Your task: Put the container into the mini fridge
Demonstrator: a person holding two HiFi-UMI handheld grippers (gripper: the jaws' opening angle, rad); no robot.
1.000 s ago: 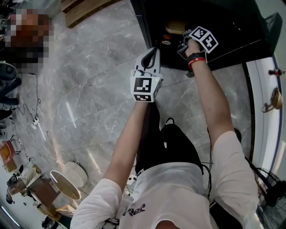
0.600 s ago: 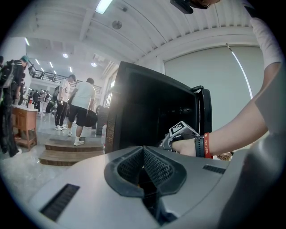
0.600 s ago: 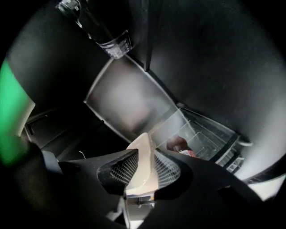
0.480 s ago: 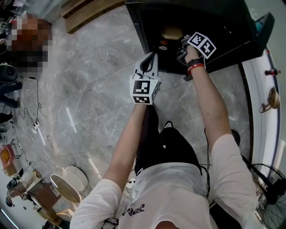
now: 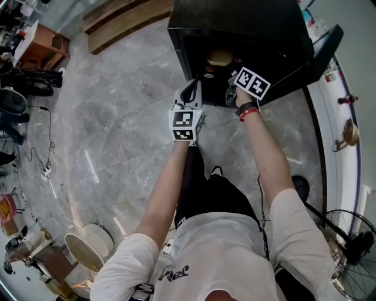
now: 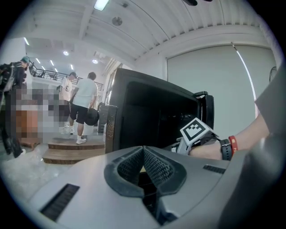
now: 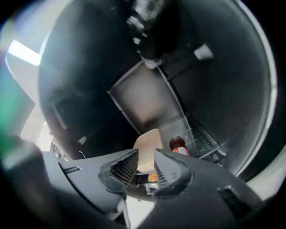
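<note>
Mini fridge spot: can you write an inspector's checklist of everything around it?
Surface: grey marble floor, mini fridge standing on it, door open.
Job's things: beige container inside the fridge, beside a red-labelled bottle.
Clutter: nothing seen near the fridge.
Grippers: left gripper jaws together, empty; right gripper jaws apart at the fridge opening, not touching the container.
Cables: cord and power strip on the floor, far left.
Surroundings: wooden step, fan, people standing.
</note>
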